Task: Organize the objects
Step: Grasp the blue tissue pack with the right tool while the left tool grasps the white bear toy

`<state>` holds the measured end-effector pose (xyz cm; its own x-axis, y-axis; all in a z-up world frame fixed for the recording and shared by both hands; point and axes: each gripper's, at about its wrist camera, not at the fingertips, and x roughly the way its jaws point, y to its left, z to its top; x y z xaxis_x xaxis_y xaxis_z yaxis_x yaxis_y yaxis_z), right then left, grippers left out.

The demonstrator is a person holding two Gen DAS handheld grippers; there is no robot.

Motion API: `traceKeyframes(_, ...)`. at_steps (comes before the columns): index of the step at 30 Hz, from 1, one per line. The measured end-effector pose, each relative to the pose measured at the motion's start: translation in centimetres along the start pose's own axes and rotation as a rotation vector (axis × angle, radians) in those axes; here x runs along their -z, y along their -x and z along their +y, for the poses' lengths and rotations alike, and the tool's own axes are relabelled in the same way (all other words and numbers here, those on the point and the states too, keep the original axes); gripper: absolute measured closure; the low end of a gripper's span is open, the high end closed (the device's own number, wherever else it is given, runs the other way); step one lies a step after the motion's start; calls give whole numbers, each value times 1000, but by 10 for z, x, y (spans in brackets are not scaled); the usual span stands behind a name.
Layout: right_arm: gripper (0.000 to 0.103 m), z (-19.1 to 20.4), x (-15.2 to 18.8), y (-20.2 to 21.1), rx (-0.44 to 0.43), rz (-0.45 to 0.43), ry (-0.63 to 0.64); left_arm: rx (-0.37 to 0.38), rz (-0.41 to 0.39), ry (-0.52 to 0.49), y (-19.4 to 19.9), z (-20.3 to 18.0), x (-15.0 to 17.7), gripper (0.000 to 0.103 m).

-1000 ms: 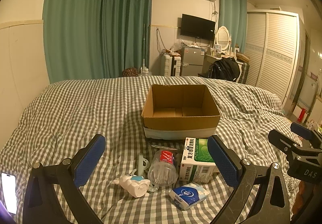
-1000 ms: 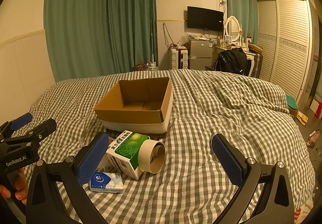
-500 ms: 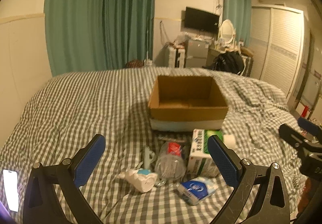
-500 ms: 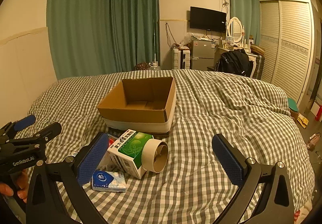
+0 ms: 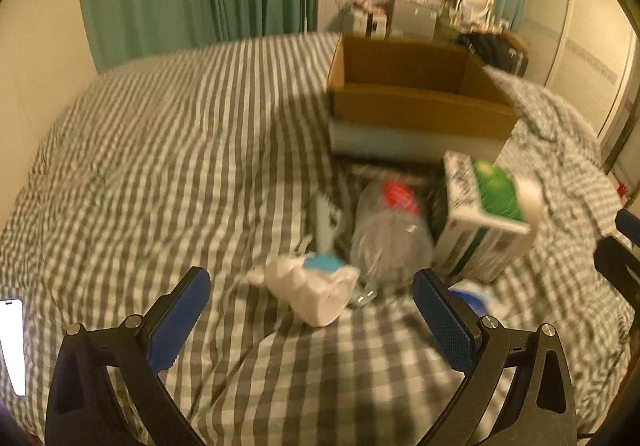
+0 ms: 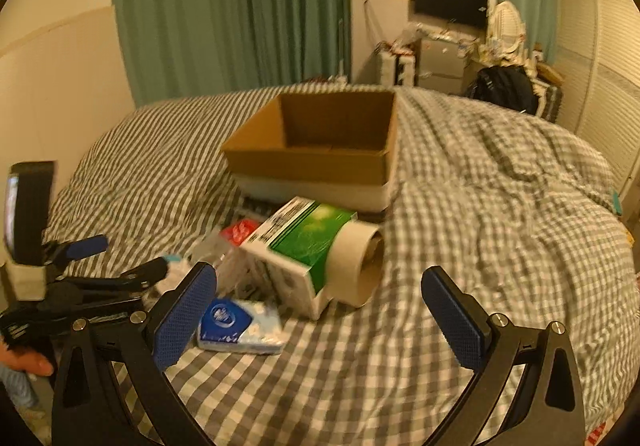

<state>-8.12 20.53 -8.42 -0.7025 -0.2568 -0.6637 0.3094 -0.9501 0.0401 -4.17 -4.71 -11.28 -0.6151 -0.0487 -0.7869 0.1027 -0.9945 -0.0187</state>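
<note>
An open cardboard box (image 5: 416, 101) (image 6: 320, 149) stands on the checked bed. In front of it lies a pile: a green-and-white carton (image 5: 486, 221) (image 6: 300, 246), a tape roll (image 6: 356, 266), a clear tub with a red label (image 5: 390, 234), a white toy with a blue patch (image 5: 312, 290) and a blue tissue pack (image 6: 236, 326) (image 5: 476, 298). My left gripper (image 5: 312, 318) is open, with the white toy just beyond its fingers. My right gripper (image 6: 320, 310) is open near the tissue pack and carton. Nothing is held.
A lit phone (image 5: 12, 342) lies at the bed's left edge. The left gripper's body and a hand (image 6: 24, 358) show at the lower left of the right wrist view. Curtains (image 6: 232, 5), a TV (image 6: 452, 5) and wardrobes stand beyond the bed.
Both grippers have moved forward and down toward the pile, which now looks larger; the box sits higher in both views. Both stay open. The objects have not moved.
</note>
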Motion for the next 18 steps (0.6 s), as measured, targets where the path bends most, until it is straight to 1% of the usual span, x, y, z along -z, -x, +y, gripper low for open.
traceKeyframes(3, 0, 8, 7, -16, -29, 51, 15, 15, 51, 32, -18, 9, 0, 0)
traceKeyframes(5, 0, 16, 12, -28, -55, 94, 25, 25, 67, 44, -26, 14, -1, 0)
traceKeyframes(8, 0, 29, 20, -46, -90, 152, 54, 8, 85, 54, -35, 17, 1, 0)
traceKeyframes(12, 0, 37, 31, -69, -116, 222, 67, 30, 142, 66, -51, 19, 4, 0)
traceKeyframes(14, 0, 37, 36, -78, -126, 257, 67, 43, 173, 60, -57, 17, 6, 3)
traceKeyframes(15, 1, 38, 38, -81, -131, 270, 67, 51, 189, 54, -62, 16, 7, 6)
traceKeyframes(18, 9, 39, 42, -86, -147, 296, 71, 68, 221, 56, -69, 15, 7, 16)
